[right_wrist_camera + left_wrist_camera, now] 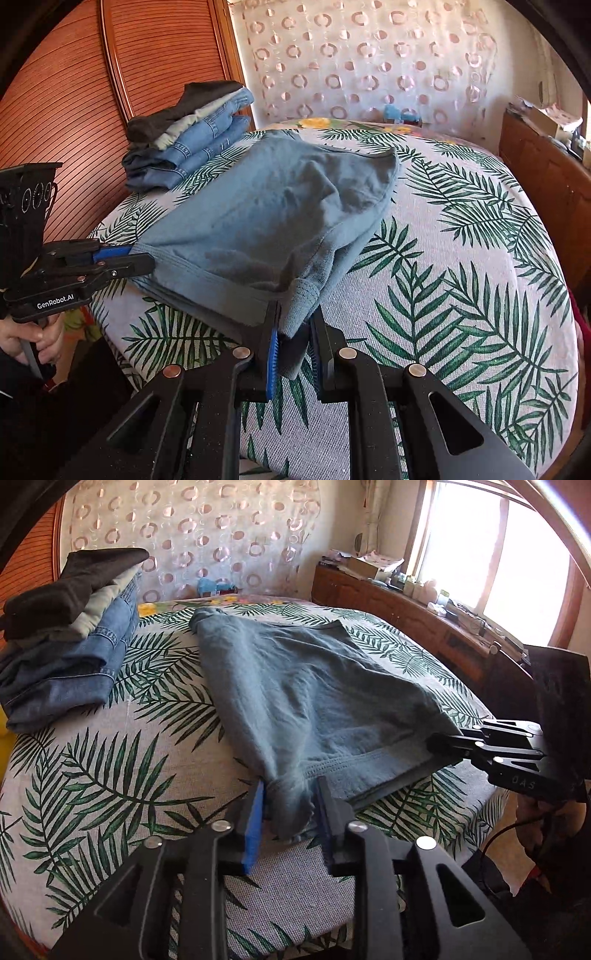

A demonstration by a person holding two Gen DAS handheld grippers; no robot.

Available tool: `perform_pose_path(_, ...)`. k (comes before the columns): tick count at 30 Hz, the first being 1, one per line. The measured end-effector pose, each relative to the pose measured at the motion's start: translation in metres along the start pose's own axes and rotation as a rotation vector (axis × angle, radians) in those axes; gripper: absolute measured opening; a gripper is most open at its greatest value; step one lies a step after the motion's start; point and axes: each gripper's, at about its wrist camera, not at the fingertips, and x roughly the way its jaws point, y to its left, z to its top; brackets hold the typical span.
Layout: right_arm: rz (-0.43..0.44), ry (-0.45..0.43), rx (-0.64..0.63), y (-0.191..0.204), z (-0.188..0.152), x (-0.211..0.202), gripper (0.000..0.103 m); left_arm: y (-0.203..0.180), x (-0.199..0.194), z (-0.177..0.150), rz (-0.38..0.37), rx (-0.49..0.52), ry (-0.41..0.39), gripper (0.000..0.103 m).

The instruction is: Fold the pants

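Note:
Blue-grey pants (295, 686) (266, 214) lie folded over on the leaf-print bed cover (110, 775), waistband edge towards me. My left gripper (288, 812) stands open around the near left corner; the bunched cloth sits loosely between its blue pads with a gap on the right side. From the right wrist view the left gripper (142, 258) is at the pants' left edge. My right gripper (295, 343) is shut on the pants' other near corner, cloth pinched between its pads. It shows in the left wrist view as the right gripper (434, 744) at the right edge.
A stack of folded jeans and dark clothes (66, 646) (192, 140) sits on the bed's far left. A wooden sideboard (406, 613) with clutter runs under the window on the right. A slatted wooden door (74, 110) stands left. A hand (40, 339) holds the left gripper's handle.

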Motion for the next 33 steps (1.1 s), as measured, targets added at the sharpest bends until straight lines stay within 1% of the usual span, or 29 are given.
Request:
perform_pose_path(1, 0.000, -0.001, -0.002, 0.001, -0.001, 0.000, 0.015, 0.002, 0.000, 0.000, 0.000, -0.005, -0.005, 0.037)
perform_pose_path(3, 0.000, 0.000, -0.002, 0.001, -0.002, -0.001, 0.015, 0.004, -0.002, 0.002, -0.002, -0.013, -0.015, 0.049)
perform_pose_path(5, -0.005, 0.002, 0.000, -0.001, -0.007, 0.008, 0.015, 0.005, -0.002, 0.004, -0.002, -0.016, -0.022, 0.050)
perform_pose_path(7, -0.011, 0.002, -0.003, 0.000, -0.008, 0.011, 0.016, 0.006, -0.001, 0.004, 0.007, -0.018, -0.019, 0.054)
perform_pose_path(10, -0.050, -0.009, -0.035, 0.005, -0.011, 0.015, 0.023, 0.009, 0.002, 0.002, 0.024, -0.036, -0.020, 0.055)
perform_pose_path(13, -0.054, -0.009, -0.027, 0.003, -0.013, 0.017, 0.028, 0.010, 0.004, 0.001, 0.021, -0.045, -0.013, 0.055)
perform_pose_path(17, -0.060, -0.020, -0.007, -0.002, -0.013, 0.010, 0.035, 0.010, 0.008, -0.002, 0.040, -0.033, 0.005, 0.055)
perform_pose_path(19, -0.063, -0.044, -0.004, -0.003, -0.010, 0.003, 0.035, 0.011, 0.010, -0.004, 0.040, -0.037, 0.014, 0.055)
perform_pose_path(23, -0.037, -0.078, 0.003, -0.004, -0.007, -0.005, 0.035, 0.011, 0.010, -0.006, 0.041, -0.033, 0.010, 0.055)
perform_pose_path(26, -0.023, -0.058, 0.000, -0.004, -0.007, 0.002, 0.035, 0.011, 0.010, -0.006, 0.041, -0.030, 0.009, 0.055)
perform_pose_path(30, -0.040, -0.034, -0.004, -0.002, -0.008, 0.008, 0.027, 0.010, 0.010, -0.006, 0.041, -0.023, 0.004, 0.055)
perform_pose_path(31, -0.040, -0.031, 0.000, -0.003, -0.008, 0.009, 0.023, 0.010, 0.010, -0.006, 0.041, -0.023, 0.003, 0.055)
perform_pose_path(32, -0.041, -0.030, 0.001, -0.003, -0.007, 0.008, 0.016, 0.010, 0.010, -0.006, 0.041, -0.023, 0.003, 0.055)
perform_pose_path(33, -0.041, -0.031, -0.001, -0.004, -0.006, 0.007, 0.014, 0.010, 0.010, -0.006, 0.041, -0.023, 0.003, 0.055)
